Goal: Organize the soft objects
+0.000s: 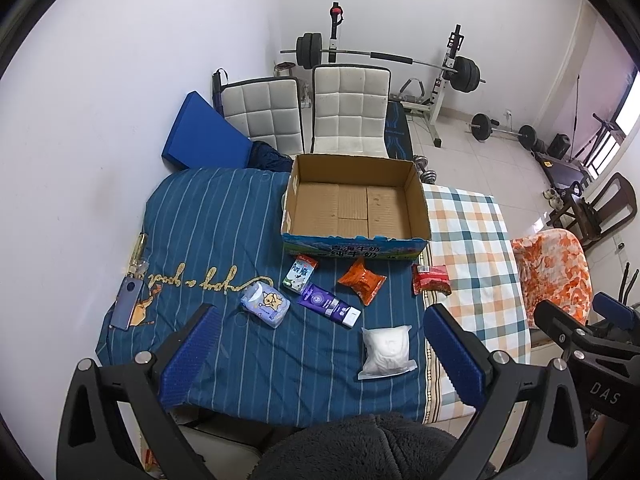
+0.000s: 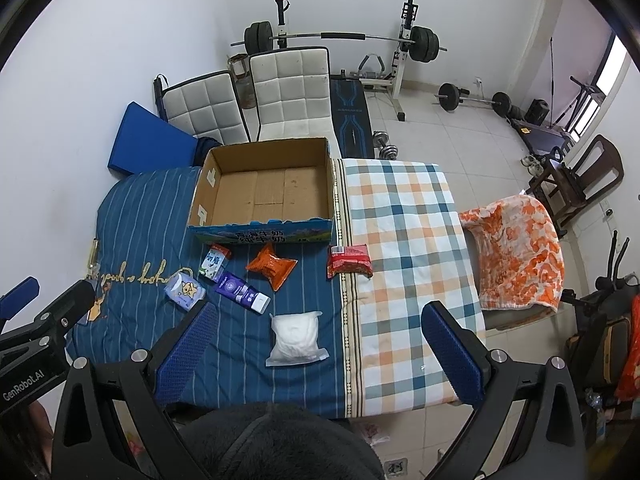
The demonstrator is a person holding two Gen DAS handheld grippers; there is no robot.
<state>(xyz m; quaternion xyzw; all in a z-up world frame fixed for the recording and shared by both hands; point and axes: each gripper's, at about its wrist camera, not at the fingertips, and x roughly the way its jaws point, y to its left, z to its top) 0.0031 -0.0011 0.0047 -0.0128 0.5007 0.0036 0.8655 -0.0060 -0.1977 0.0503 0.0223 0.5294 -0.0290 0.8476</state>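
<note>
An empty cardboard box (image 1: 352, 204) (image 2: 264, 192) stands on the bed. In front of it lie a milk pouch (image 1: 300, 274) (image 2: 215, 263), an orange snack bag (image 1: 362, 280) (image 2: 272, 266), a red packet (image 1: 431, 279) (image 2: 349, 261), a purple tube (image 1: 329, 305) (image 2: 242, 293), a tissue pack (image 1: 265, 305) (image 2: 185, 291) and a clear bag of white stuff (image 1: 387, 353) (image 2: 296, 339). My left gripper (image 1: 320, 354) hovers open above the near bed edge, holding nothing. My right gripper (image 2: 320, 354) is open too, holding nothing.
A phone (image 1: 129, 303) and keys lie at the bed's left edge. White chairs (image 1: 348, 112), a blue cushion (image 1: 202, 134), a barbell rack (image 1: 384, 60) and dumbbells stand behind. An orange floral cloth (image 2: 516, 252) drapes a seat at the right. A dark fleece garment (image 1: 360, 448) fills the bottom.
</note>
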